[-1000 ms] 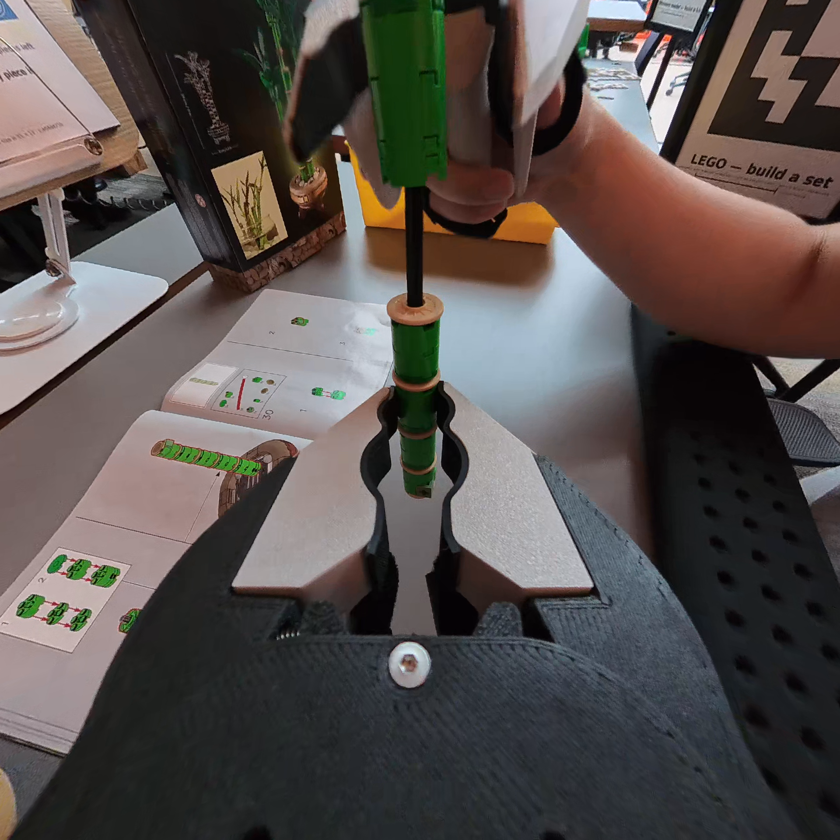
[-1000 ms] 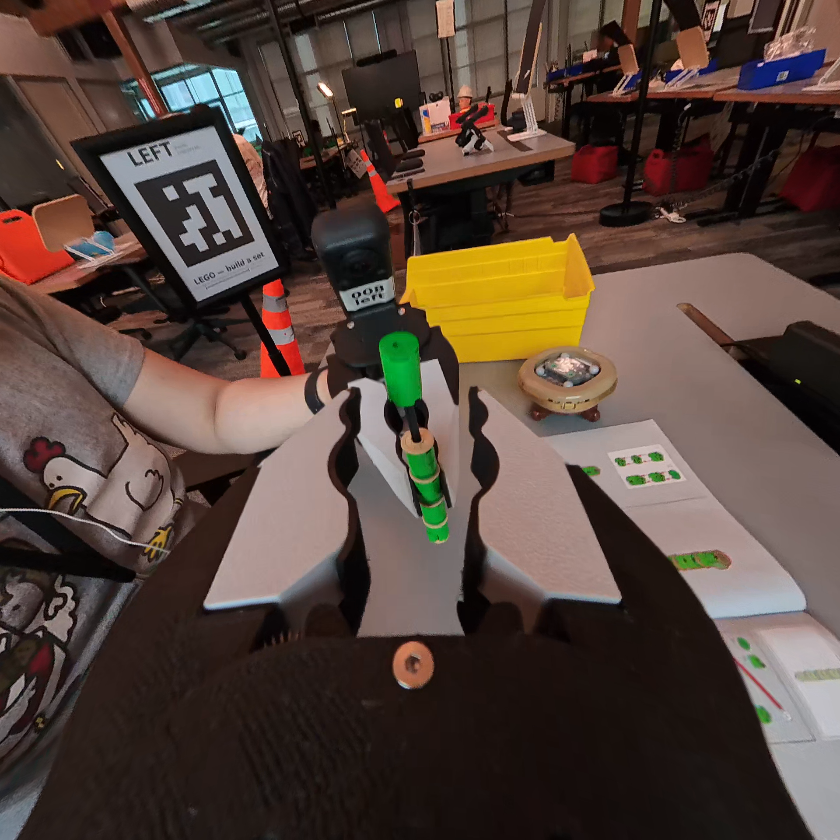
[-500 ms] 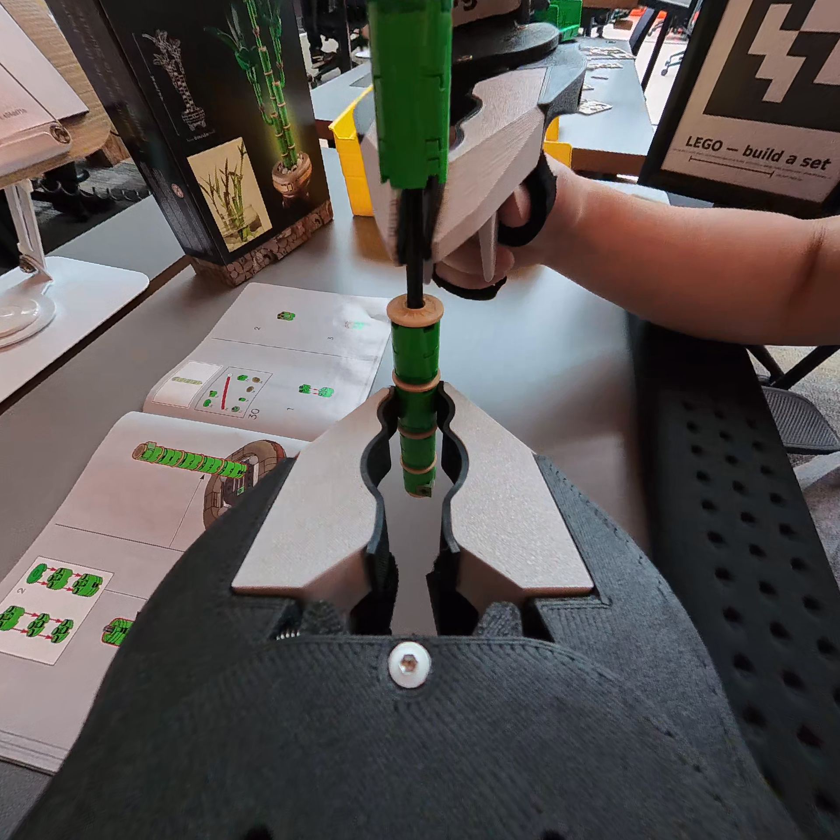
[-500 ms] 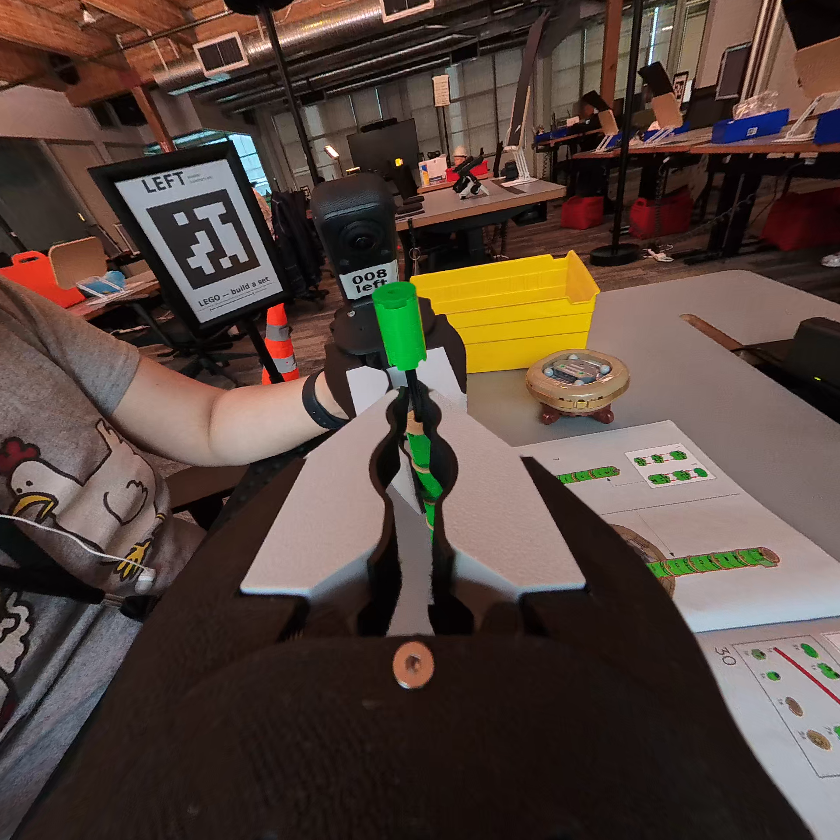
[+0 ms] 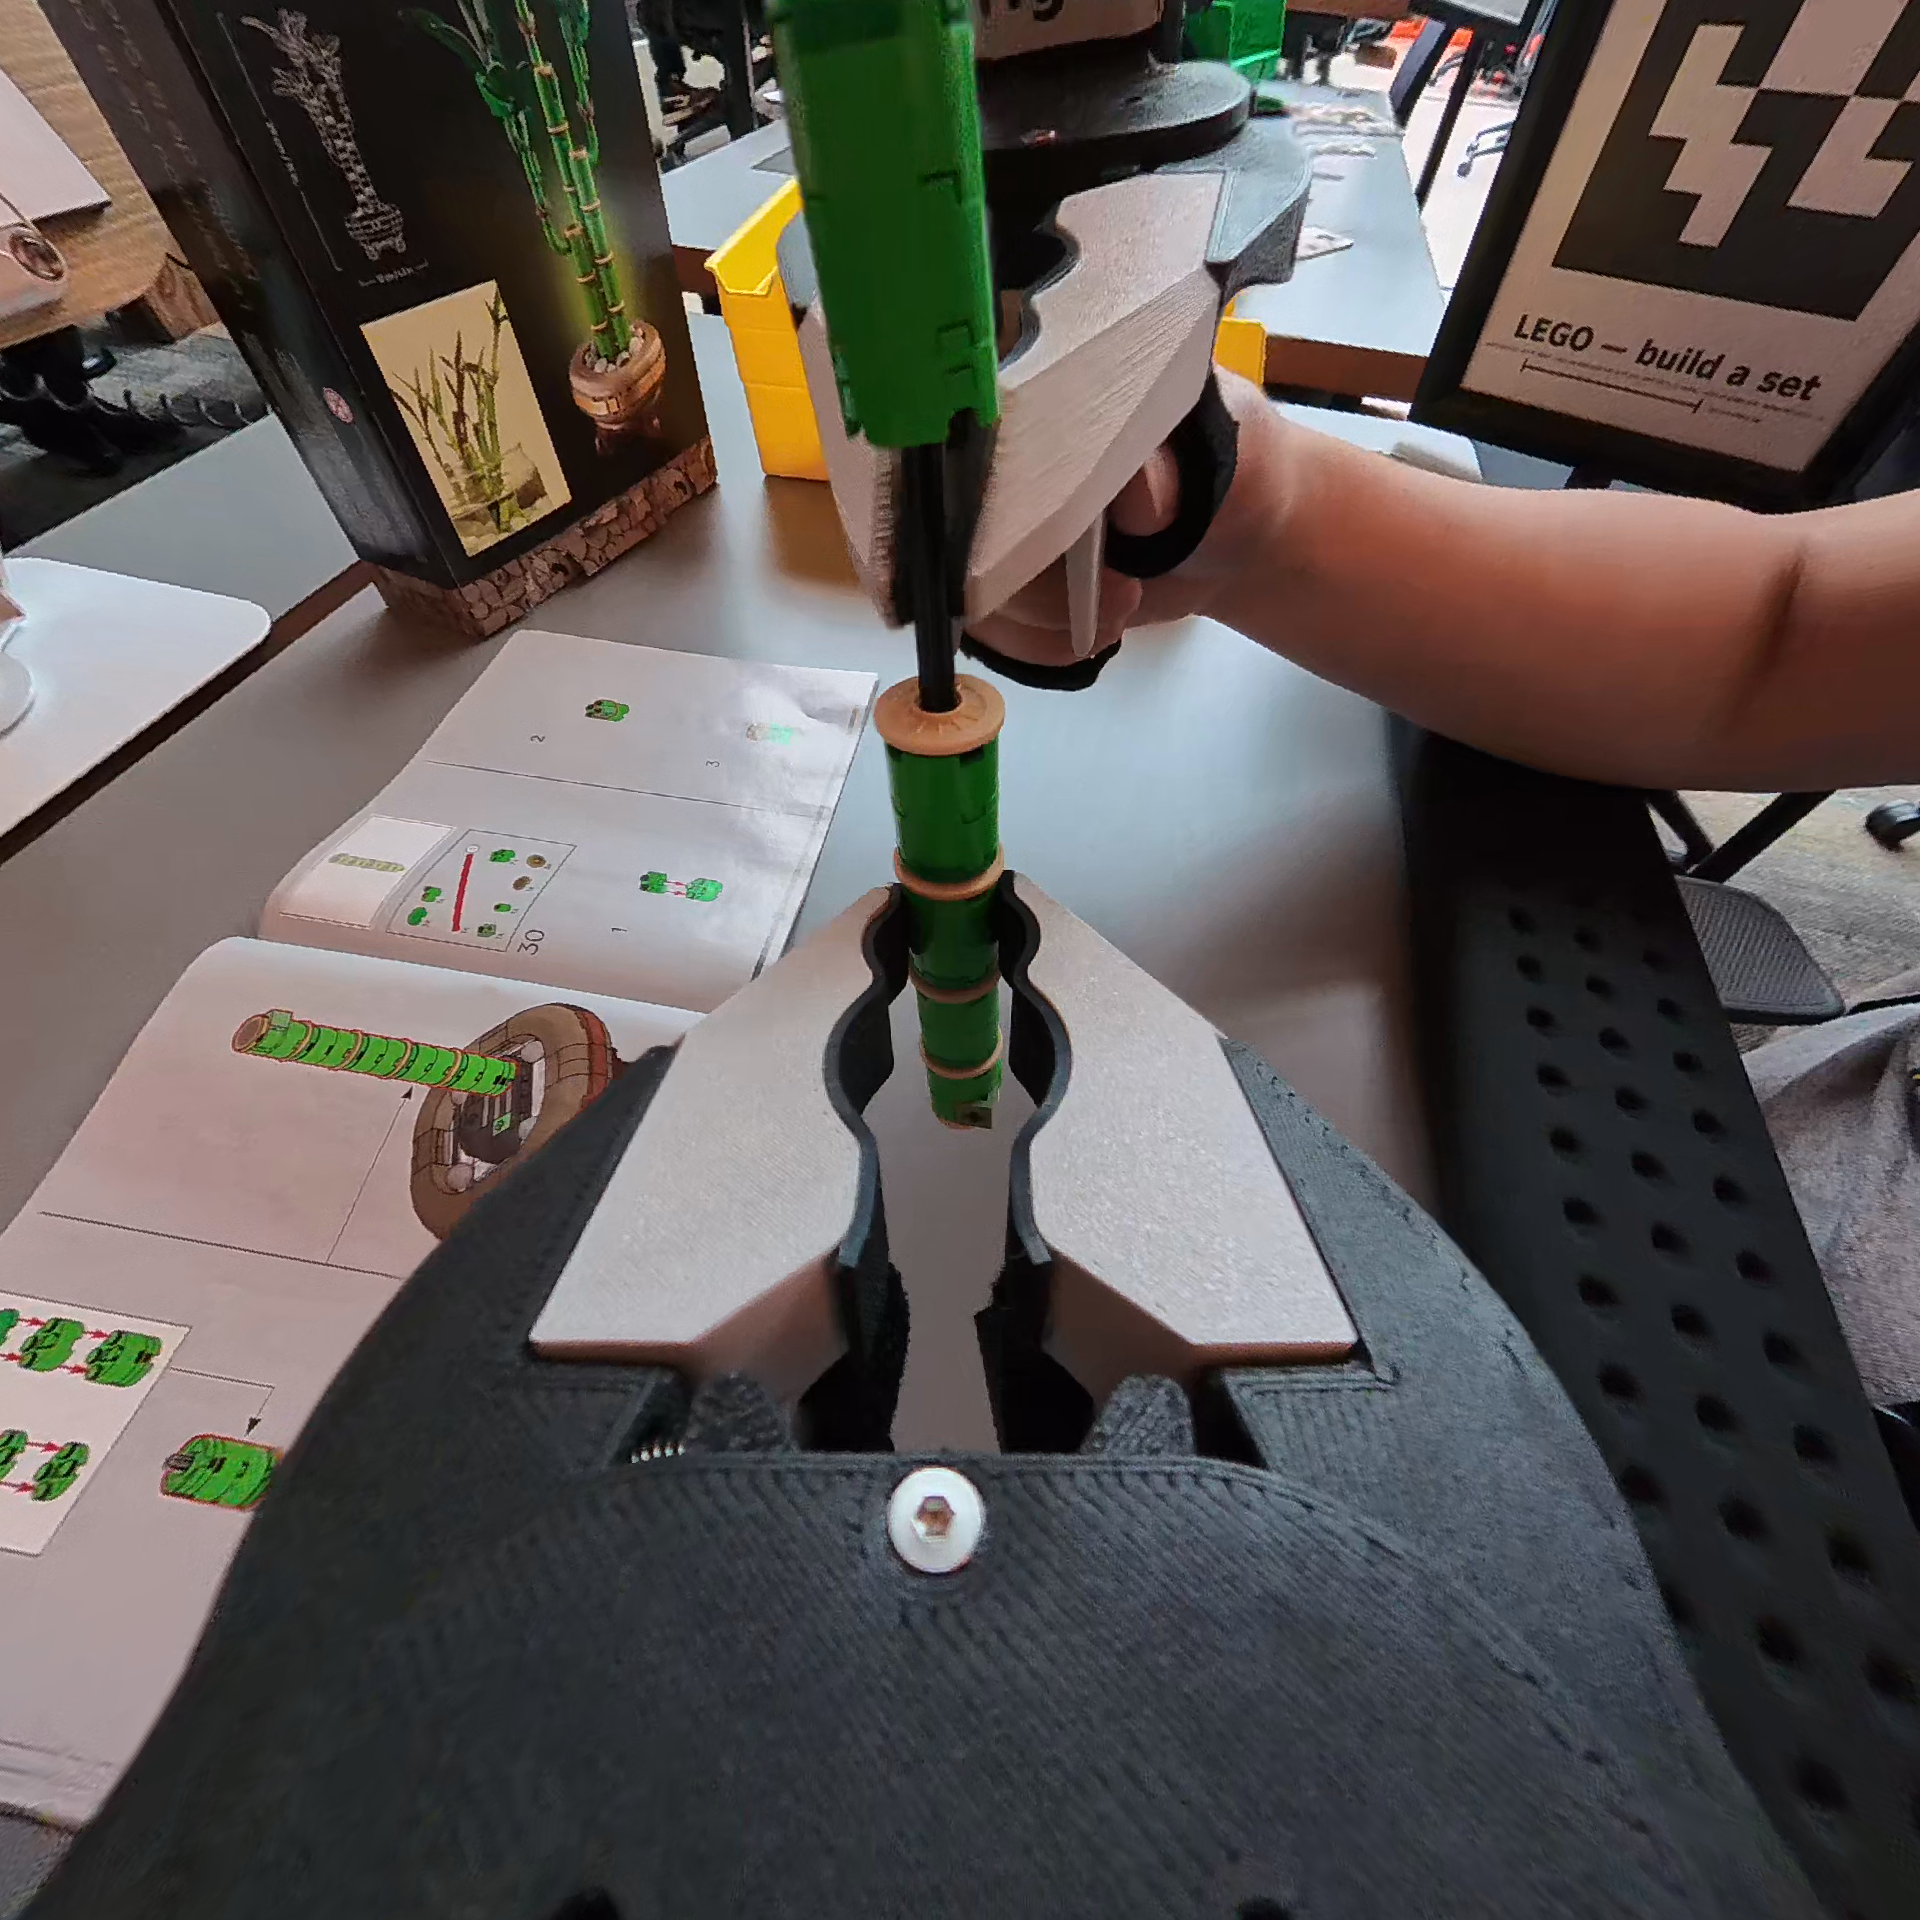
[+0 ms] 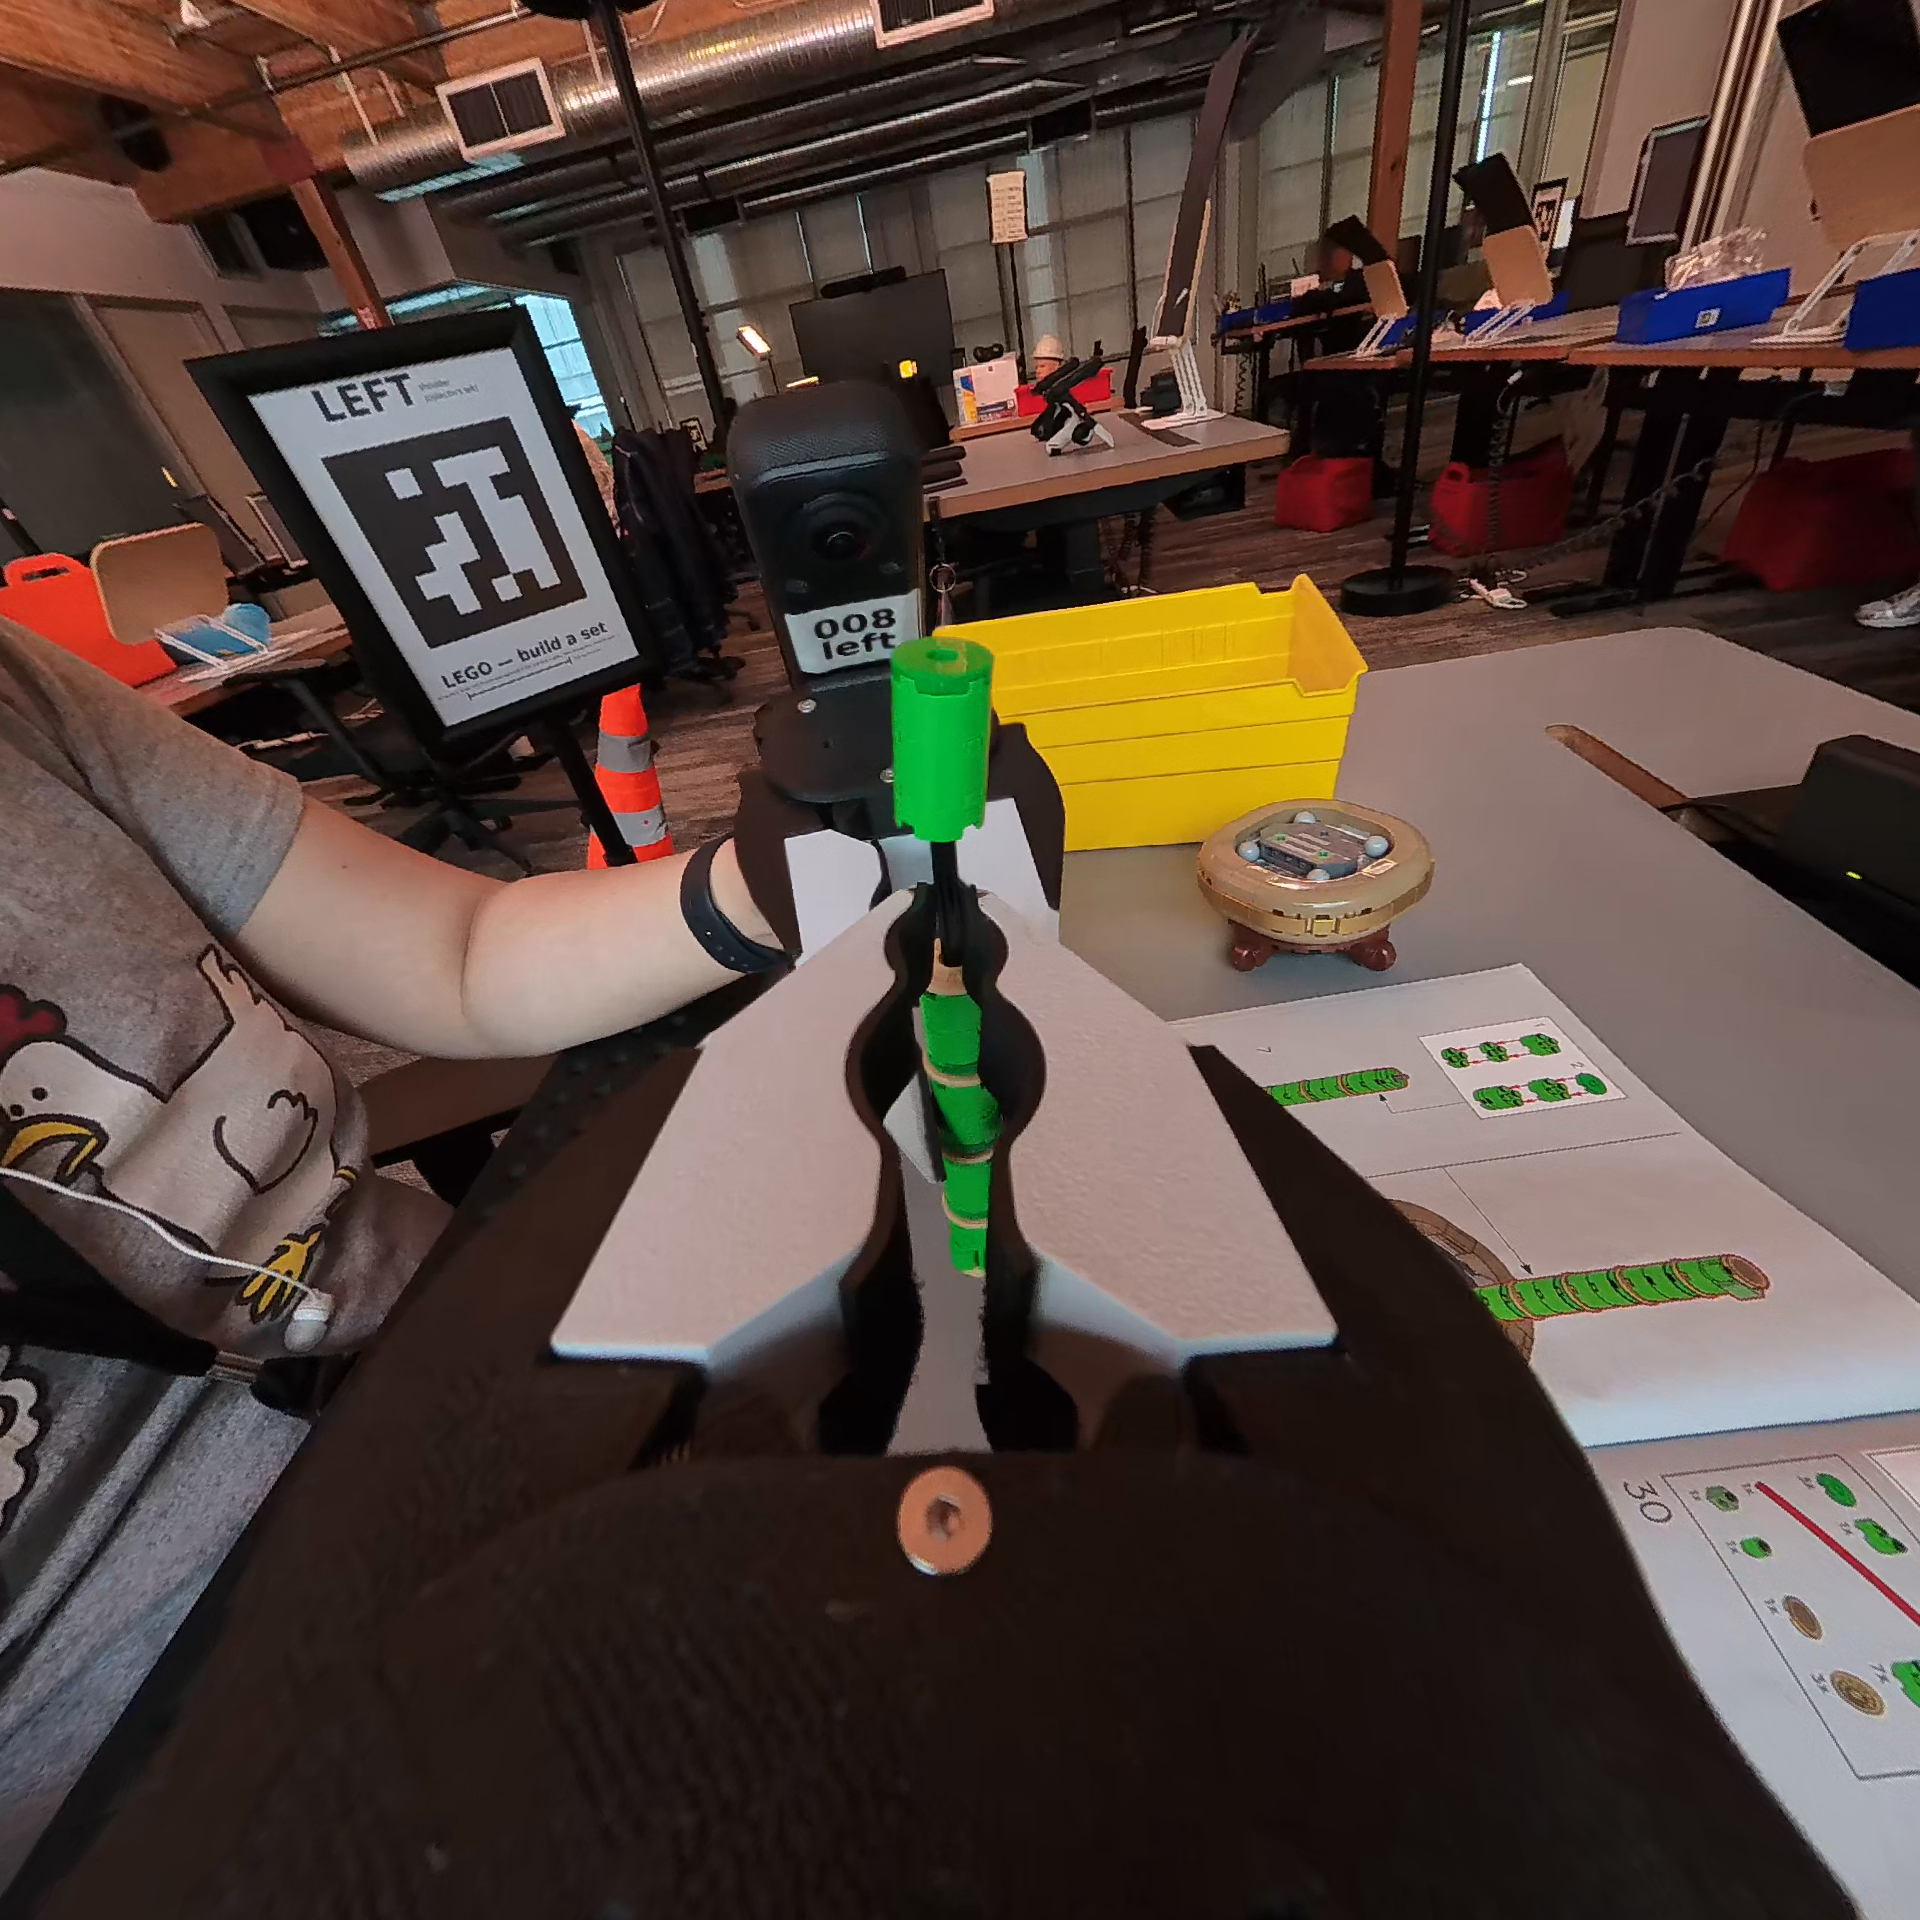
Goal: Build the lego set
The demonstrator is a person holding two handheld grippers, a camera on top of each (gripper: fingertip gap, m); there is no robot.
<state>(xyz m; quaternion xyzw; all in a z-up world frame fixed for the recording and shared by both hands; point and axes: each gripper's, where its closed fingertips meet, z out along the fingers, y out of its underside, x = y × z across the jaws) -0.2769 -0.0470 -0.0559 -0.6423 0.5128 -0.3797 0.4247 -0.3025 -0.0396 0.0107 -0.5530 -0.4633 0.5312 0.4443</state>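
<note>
My left gripper [image 5: 948,906] is shut on the lower bamboo stalk [image 5: 948,997], a stack of dark green segments with tan rings, and holds it upright above the table. A black axle [image 5: 932,634] rises out of the stalk's top ring. A bright green cylinder [image 5: 894,208] sits higher on the axle, apart from the stalk. My right gripper [image 6: 943,912] is shut on the bare axle between stalk and cylinder; it also shows in the left wrist view [image 5: 925,582]. The cylinder [image 6: 940,753] and stalk [image 6: 961,1132] show in the right wrist view.
The open instruction booklet [image 5: 436,935] lies on the grey table [image 5: 1122,790] below. A tan pot base [image 6: 1314,873] and a yellow bin [image 6: 1164,717] stand behind. The set's box [image 5: 447,291] stands at the back left. A black perforated chair [image 5: 1662,1143] is on the right. The gap from one gripper's tips to the other's is roughly 7 cm.
My right gripper was open around the axle a second ago and has since shut on it. My left gripper keeps its hold on the stalk.
</note>
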